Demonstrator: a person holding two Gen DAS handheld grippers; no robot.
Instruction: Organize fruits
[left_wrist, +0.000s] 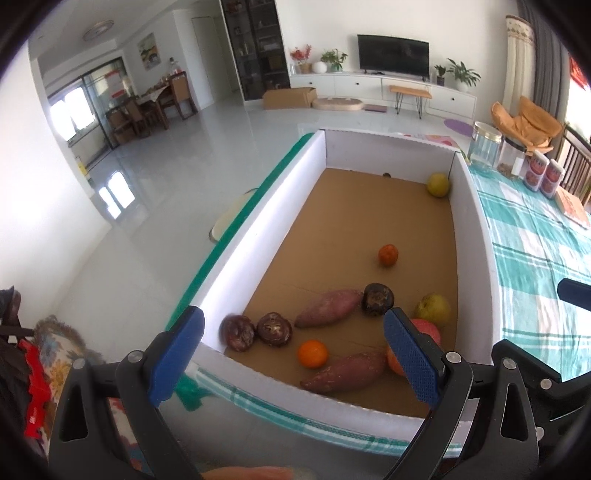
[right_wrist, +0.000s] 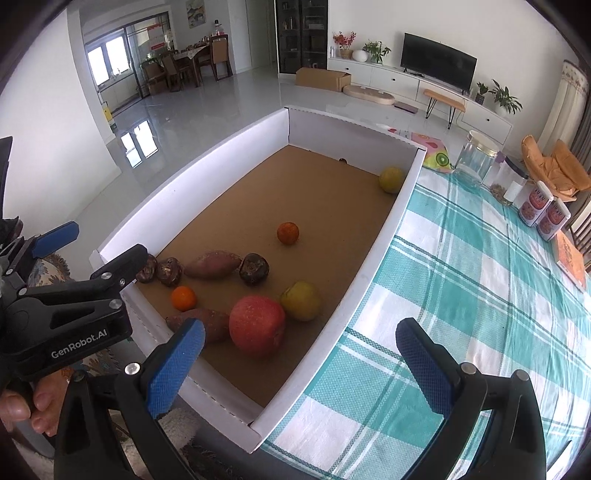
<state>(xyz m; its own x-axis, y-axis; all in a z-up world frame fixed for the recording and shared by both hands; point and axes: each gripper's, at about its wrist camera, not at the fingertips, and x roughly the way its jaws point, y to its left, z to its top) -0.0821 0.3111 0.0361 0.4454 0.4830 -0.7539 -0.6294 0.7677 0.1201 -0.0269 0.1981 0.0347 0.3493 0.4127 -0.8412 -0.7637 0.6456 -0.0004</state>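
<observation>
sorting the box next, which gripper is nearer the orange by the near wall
Left. The left gripper hangs open right over the orange; the right gripper sits open further right, over the box edge and tablecloth.

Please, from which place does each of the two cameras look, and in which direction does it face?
Left wrist: rides the left gripper above the near end of the white-walled cardboard box, looking along it toward the TV wall; its own blue-padded jaws, open, frame the fruit.
Right wrist: rides the right gripper at the box's near right corner, facing the same way over the teal checked tablecloth; its open jaws, the left gripper and the person's fingers show.
Shared: the box, the round red apple and the far yellow-green fruit.
</observation>
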